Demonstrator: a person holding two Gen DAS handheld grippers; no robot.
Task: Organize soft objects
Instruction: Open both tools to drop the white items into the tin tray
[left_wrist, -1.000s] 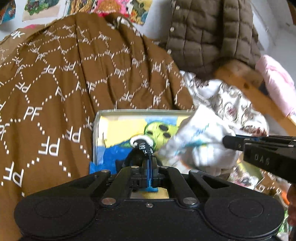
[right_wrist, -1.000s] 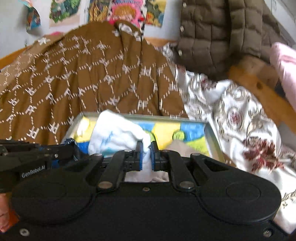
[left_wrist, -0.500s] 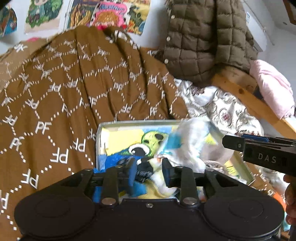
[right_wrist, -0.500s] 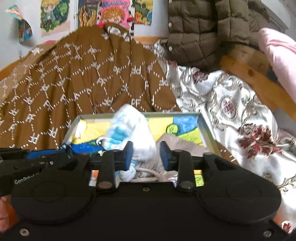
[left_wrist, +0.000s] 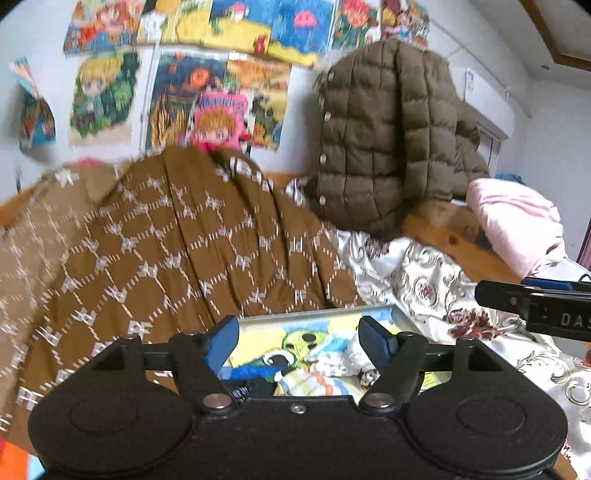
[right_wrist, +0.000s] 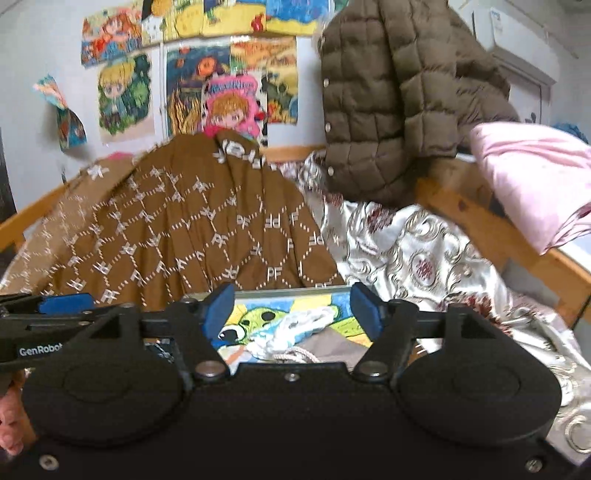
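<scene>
A shallow box (left_wrist: 314, 312) (right_wrist: 280, 293) with a cartoon-printed bottom lies on the bed. Inside it sits a crumpled white and blue cloth (left_wrist: 336, 354) (right_wrist: 299, 325), beside a striped cloth (left_wrist: 314, 382) and a grey-brown piece with a cord (right_wrist: 325, 349). My left gripper (left_wrist: 299, 341) hangs above the box, jaws opening, nothing between them. My right gripper (right_wrist: 291, 308) is also above the box, jaws opening, nothing pressed by its pads. Each gripper shows at the edge of the other's view: the right one (left_wrist: 535, 306) and the left one (right_wrist: 48, 314).
A brown patterned quilt (left_wrist: 166, 240) is heaped behind the box. A white floral sheet (right_wrist: 424, 266) covers the bed to the right. A quilted brown jacket (left_wrist: 388, 140) hangs on the wooden bed frame (right_wrist: 517, 236), with a pink cloth (right_wrist: 535, 177) over the rail. Posters (left_wrist: 207, 96) cover the wall.
Both grippers were shut on the white and blue cloth over the box; they have opened, let it fall into the box, and risen and pulled back.
</scene>
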